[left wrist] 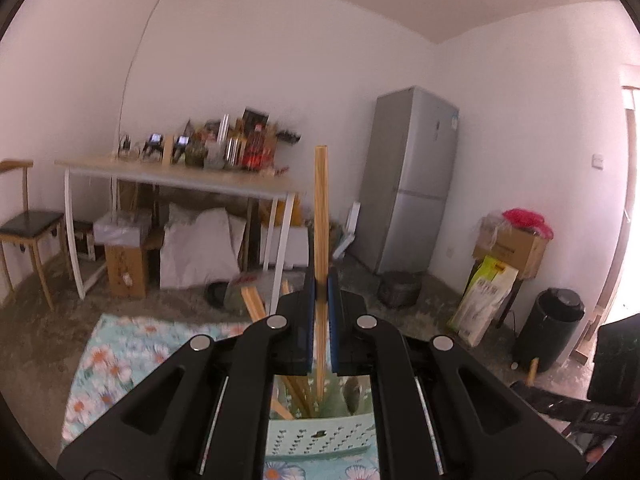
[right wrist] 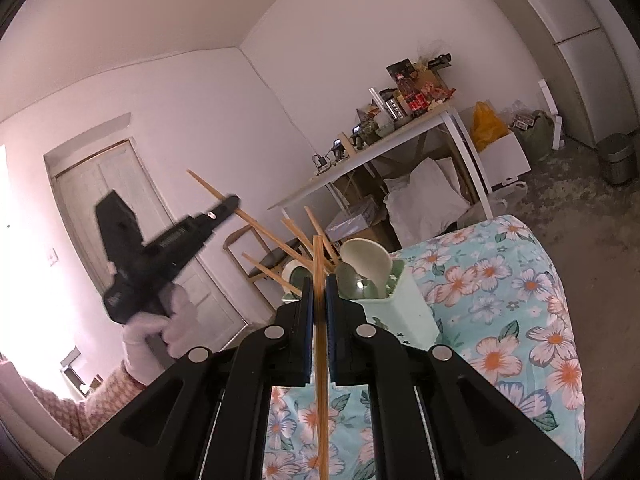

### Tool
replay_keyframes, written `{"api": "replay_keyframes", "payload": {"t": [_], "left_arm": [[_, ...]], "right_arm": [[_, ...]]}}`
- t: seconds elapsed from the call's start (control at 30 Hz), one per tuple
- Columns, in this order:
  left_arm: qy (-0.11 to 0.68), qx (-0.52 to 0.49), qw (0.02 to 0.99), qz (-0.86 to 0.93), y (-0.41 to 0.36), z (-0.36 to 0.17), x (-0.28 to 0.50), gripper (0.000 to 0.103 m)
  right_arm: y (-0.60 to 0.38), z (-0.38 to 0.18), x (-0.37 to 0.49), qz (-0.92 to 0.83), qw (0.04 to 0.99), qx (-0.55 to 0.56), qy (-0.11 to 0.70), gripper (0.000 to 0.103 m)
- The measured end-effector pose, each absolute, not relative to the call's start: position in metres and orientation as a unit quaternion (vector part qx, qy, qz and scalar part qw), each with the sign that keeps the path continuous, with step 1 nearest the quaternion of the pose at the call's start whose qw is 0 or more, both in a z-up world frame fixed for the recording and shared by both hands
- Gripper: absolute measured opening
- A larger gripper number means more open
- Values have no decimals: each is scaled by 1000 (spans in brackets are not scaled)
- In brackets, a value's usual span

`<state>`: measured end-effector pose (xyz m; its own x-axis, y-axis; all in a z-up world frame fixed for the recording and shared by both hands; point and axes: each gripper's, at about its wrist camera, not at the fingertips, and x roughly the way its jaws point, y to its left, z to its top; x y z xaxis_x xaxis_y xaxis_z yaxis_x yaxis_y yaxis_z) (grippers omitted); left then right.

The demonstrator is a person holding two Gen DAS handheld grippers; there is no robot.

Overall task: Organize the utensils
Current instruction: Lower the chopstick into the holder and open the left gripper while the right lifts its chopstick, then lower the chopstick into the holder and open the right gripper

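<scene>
Utensil holder (right wrist: 394,304): pale green, upright on the floral-covered surface (right wrist: 520,320), already bristling with chopsticks and spoons. Right hand-held gripper (right wrist: 319,292): nearer, just short of the holder, clamped on a chopstick (right wrist: 320,360) crossing its jaws. Left hand-held gripper (left wrist: 321,292): above the holder, clamped on another chopstick (left wrist: 321,208), near vertical.
</scene>
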<state>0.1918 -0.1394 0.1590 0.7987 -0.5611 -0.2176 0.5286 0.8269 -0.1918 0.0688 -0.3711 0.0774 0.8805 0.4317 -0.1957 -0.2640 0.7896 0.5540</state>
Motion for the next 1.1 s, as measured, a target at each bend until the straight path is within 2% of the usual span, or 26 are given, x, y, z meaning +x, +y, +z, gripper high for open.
{"api": "replay_keyframes", "payload": {"t": [0.17,0.2,0.27,0.33,0.43,0.53,0.73,0.9,1.1], "left_arm": [[172,-69,938,-293,-142,141,205,6],[174,-68,938,-294,-141,139,205,9],[174,-64,938,-291,-139,139,203,22],[173,-65,940,-288,-136,140,200,41],[172,-64,943,-278,-132,146,197,62],[165,-68,946,-272,-122,153,185,70],[158,-69,951,-257,-94,159,155,82],[173,-60,956,-229,-74,151,135,88],[233,-33,954,-187,-53,116,118,89]], "right_arm": [[-378,71,72,177,933,267,166,6],[-379,70,72,175,932,269,166,6],[-381,68,73,173,932,272,168,6],[-381,68,74,171,932,273,169,6],[-379,71,72,170,933,267,169,6],[-375,76,69,169,936,260,166,6],[-368,92,66,173,943,239,156,6],[-357,121,75,190,951,204,137,6],[-334,168,99,222,958,153,101,6]]}}
